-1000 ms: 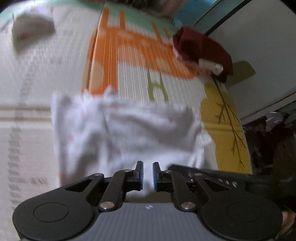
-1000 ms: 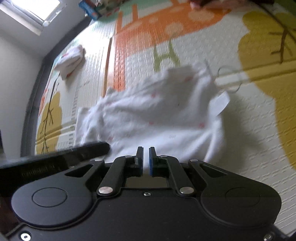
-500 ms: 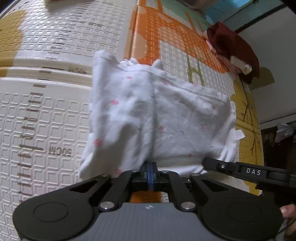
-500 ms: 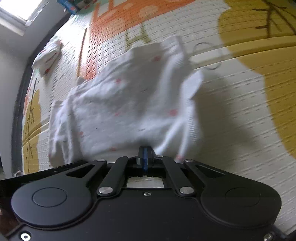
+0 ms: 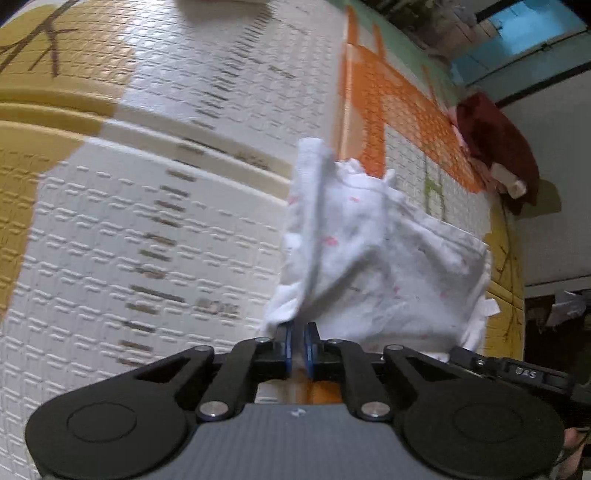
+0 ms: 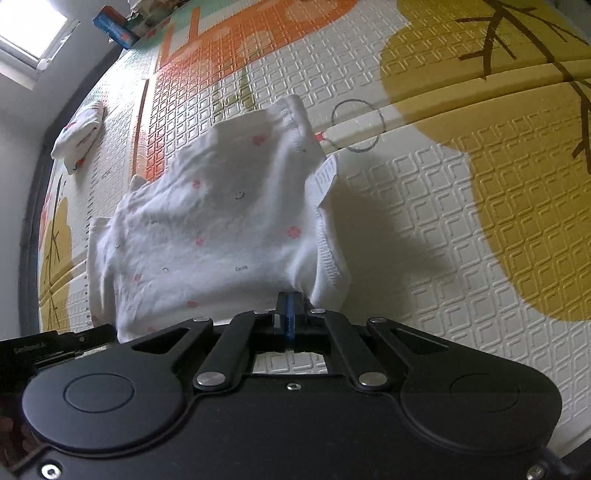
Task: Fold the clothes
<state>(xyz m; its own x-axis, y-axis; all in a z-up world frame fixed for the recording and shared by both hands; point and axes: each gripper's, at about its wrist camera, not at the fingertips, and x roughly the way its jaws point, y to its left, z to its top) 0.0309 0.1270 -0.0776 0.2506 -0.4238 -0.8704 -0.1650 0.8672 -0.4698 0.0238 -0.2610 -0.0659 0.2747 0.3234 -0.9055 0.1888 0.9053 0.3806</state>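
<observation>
A white garment with small pink flowers (image 5: 373,258) hangs bunched over the play mat (image 5: 147,240). My left gripper (image 5: 299,338) grips its near left corner: a taut fold runs up from the blue pads, and the jaws are opening slightly with the cloth still between them. In the right wrist view the same garment (image 6: 221,221) drapes away from my right gripper (image 6: 290,314), whose pads are pressed together on the near hem beside a care label (image 6: 325,181). The two grippers stand side by side along the near edge.
A folded white garment (image 6: 79,136) lies far left on the mat (image 6: 461,221). A dark red garment (image 5: 495,147) is heaped at the mat's far right by the wall. A blue box (image 6: 110,27) stands at the far edge.
Both grippers stood slightly open at the garment's near edge, then closed on it. The garment has since bunched and drawn in, and it sits further right in the left wrist view.
</observation>
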